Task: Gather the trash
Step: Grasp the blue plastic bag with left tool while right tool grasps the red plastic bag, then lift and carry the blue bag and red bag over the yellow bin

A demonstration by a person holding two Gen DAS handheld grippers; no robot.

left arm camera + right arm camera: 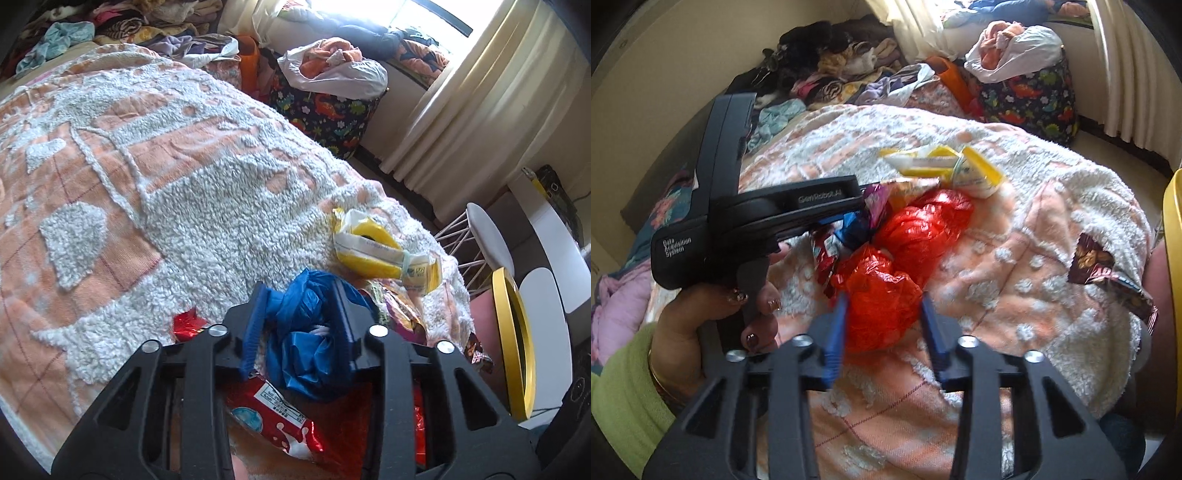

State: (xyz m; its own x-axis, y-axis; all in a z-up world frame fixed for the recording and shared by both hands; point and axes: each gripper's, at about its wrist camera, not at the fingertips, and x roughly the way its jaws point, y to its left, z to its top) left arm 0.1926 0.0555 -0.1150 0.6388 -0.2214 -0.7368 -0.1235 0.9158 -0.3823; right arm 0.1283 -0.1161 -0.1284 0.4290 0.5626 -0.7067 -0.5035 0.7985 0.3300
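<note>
My left gripper (299,291) is shut on a crumpled blue plastic bag (306,332), held just above the peach and white bedspread (166,184). Under it lie a red snack wrapper (280,417) and a yellow packet (380,251). In the right wrist view my right gripper (884,301) is open, its jaws on either side of a crumpled red plastic bag (886,284). The left gripper's black body (757,218) is in that view at left, over a purple wrapper (877,201) and the yellow packet (945,166). A brown wrapper (1104,269) lies at the bed's right edge.
A yellow-rimmed bin (515,347) stands by the bed's right edge, with white stools (491,236) beyond it. A dinosaur-print hamper (325,114) with a white bag (332,70) on top stands near the curtains (461,110). Clothes are piled (827,66) at the bed's far side.
</note>
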